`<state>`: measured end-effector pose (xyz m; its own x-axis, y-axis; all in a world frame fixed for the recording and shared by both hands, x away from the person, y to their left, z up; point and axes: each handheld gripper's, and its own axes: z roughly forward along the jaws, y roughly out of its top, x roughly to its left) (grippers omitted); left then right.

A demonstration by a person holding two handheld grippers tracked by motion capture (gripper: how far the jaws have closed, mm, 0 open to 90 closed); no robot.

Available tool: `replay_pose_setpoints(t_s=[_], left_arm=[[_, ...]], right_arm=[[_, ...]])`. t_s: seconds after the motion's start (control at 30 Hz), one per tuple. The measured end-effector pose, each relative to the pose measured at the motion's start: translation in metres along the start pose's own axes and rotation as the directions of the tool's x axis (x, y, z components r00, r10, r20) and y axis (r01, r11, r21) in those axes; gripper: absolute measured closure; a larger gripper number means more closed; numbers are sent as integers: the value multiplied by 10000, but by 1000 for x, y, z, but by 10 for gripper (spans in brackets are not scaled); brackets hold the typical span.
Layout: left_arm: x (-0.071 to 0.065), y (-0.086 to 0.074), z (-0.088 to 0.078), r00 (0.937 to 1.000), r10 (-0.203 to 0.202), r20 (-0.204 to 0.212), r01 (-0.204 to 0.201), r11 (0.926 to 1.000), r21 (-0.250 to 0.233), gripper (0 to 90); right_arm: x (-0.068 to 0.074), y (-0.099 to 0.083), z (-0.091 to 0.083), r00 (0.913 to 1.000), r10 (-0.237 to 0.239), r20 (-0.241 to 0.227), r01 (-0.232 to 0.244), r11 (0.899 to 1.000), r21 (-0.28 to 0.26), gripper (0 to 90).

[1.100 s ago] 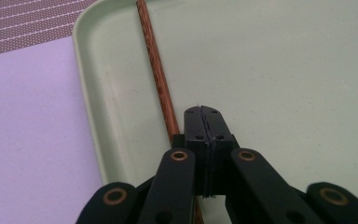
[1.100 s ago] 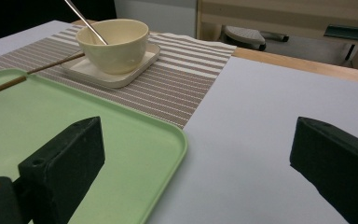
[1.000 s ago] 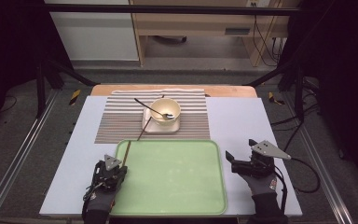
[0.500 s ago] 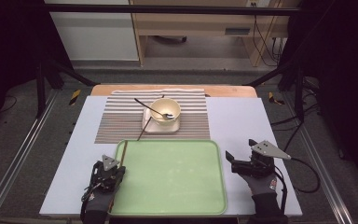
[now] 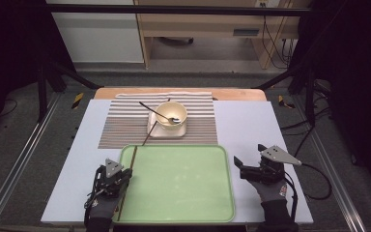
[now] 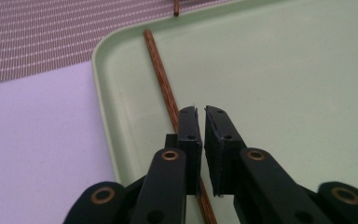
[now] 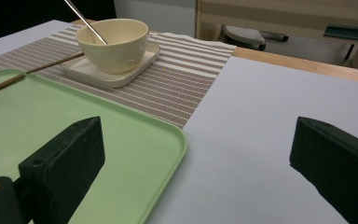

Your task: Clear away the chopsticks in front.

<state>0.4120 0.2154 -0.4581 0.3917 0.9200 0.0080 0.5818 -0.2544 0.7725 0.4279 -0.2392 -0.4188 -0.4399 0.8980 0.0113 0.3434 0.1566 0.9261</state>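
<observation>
left gripper [image 6: 200, 112] just parted above chopstick [image 6: 161, 77]; bowl [image 5: 171, 114] beyond.

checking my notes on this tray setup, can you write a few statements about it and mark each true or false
1. A chopstick lies along the left edge of the green tray. True.
2. The left gripper has its jaws spread wide. False: a narrow gap, just opening, chopstick under them.
3. The bowl holds a spoon. True.
4. The right gripper clamps the tray's edge. False: its jaws stand open, holding nothing.
5. The bowl sits on the tray. False: on a square plate on the striped mat.
</observation>
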Motion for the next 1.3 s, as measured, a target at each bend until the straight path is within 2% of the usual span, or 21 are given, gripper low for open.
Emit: replay_pose_setpoints(t_s=[0.2, 0.27, 0.43, 0.53, 0.63, 0.8, 1.03, 1.17, 1.3], left_arm=[[5, 13, -10, 9995, -236, 207, 250, 9974, -683, 794], [5, 19, -13, 9998, -134, 176, 150, 9958, -902, 783], [4, 32, -18, 9990, -3, 439, 61, 9912, -1322, 753], [3, 40, -20, 9979, 161, 628, -58, 9870, -1609, 699], [3, 50, -18, 9975, 220, 666, -109, 9865, -1636, 581], [7, 65, -12, 9955, 172, 931, -12, 9856, -1689, 469], [13, 84, 2, 9927, 311, 1165, -117, 9864, -1637, 369], [18, 93, 13, 9908, 167, 1346, 66, 9852, -1714, 335], [19, 102, 26, 9879, 499, 1466, -267, 9874, -1562, 334]], right_arm=[[-1, 0, -1, 10000, 11, 4, -11, 10000, -10, 35], [0, 0, 0, 10000, -12, 17, 12, 10000, -21, 35], [-1, 0, -1, 10000, -4, 22, 4, 10000, -23, 35], [-1, 0, -1, 10000, 31, 17, -31, 10000, -45, 35], [-1, 0, -1, 10000, 4, 20, -4, 10000, -58, 35], [-1, 0, -1, 10000, 4, 31, -4, 10000, -73, 35], [-1, 0, -1, 10000, 6, 31, -6, 10000, -42, 35], [-1, 0, 0, 10000, -3, 17, 3, 10000, -47, 36], [-1, 0, 0, 10000, -4, 20, 4, 10000, -53, 36]])
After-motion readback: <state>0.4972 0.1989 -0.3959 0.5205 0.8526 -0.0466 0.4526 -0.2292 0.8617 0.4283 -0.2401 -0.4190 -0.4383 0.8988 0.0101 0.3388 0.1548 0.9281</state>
